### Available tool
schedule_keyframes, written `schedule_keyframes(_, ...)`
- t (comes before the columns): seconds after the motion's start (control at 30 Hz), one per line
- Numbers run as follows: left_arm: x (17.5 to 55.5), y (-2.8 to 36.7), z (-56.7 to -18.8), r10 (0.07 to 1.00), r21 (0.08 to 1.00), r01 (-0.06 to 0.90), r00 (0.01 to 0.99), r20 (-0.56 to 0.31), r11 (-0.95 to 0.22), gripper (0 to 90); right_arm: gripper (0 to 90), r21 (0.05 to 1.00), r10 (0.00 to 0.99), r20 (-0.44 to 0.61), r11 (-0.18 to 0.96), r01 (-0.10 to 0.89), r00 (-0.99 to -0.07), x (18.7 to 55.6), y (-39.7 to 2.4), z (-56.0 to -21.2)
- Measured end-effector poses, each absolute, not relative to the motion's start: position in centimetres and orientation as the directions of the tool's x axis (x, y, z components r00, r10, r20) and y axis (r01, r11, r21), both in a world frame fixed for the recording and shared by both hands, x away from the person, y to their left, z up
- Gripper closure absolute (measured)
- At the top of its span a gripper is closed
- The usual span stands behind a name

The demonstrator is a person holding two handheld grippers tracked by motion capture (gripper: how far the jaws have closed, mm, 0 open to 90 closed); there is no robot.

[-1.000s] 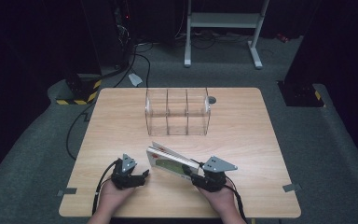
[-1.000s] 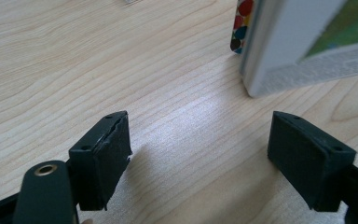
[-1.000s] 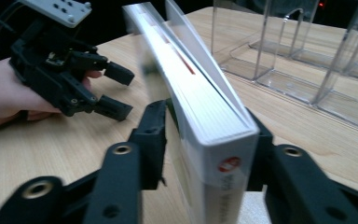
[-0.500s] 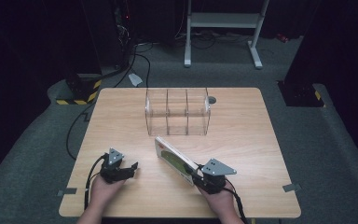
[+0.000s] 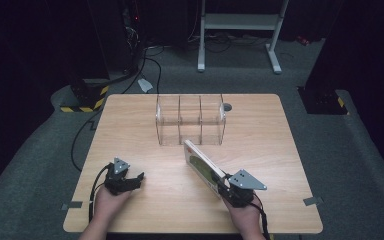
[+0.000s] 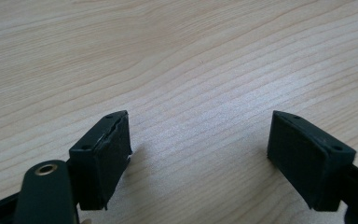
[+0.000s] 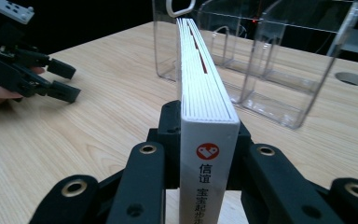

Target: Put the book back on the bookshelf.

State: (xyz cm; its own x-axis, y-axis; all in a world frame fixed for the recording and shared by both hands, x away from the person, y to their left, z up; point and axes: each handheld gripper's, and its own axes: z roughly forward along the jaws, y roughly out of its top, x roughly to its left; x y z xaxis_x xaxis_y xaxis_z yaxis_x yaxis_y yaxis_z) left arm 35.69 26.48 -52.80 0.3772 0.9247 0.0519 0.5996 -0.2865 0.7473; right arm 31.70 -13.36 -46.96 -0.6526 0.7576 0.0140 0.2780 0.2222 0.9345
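Right gripper [image 5: 228, 186] near table's front edge, jaws clamped on spine end of thin white book with green cover [image 5: 203, 165]; jaws have just been closing on book. Book stands on edge, upright, angling from gripper toward clear plastic three-compartment organizer [image 5: 191, 119], far end near organizer's front wall, outside compartments. Red logo and dark characters on spine [image 7: 207, 177]. Left gripper [image 5: 130, 179] at front-left of light wooden table [image 5: 260, 135], well apart from book, jaws spread wide, nothing between pads [image 6: 106, 158], bare wood under them.
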Motion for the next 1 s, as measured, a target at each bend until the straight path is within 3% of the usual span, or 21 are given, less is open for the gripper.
schedule_keyframes(0.47,35.8,26.9,-52.9,0.927,0.74,0.618,0.375,0.016,-0.263,20.7,73.9,0.929,0.775,0.045,0.199,0.311,-0.63,31.7,-15.5,-47.3)
schedule_keyframes(1.0,35.8,26.8,-52.9,0.923,0.739,0.619,0.383,0.012,-0.266,20.4,70.1,0.925,0.765,0.024,0.228,0.305,-0.644,31.6,-14.6,-47.7)
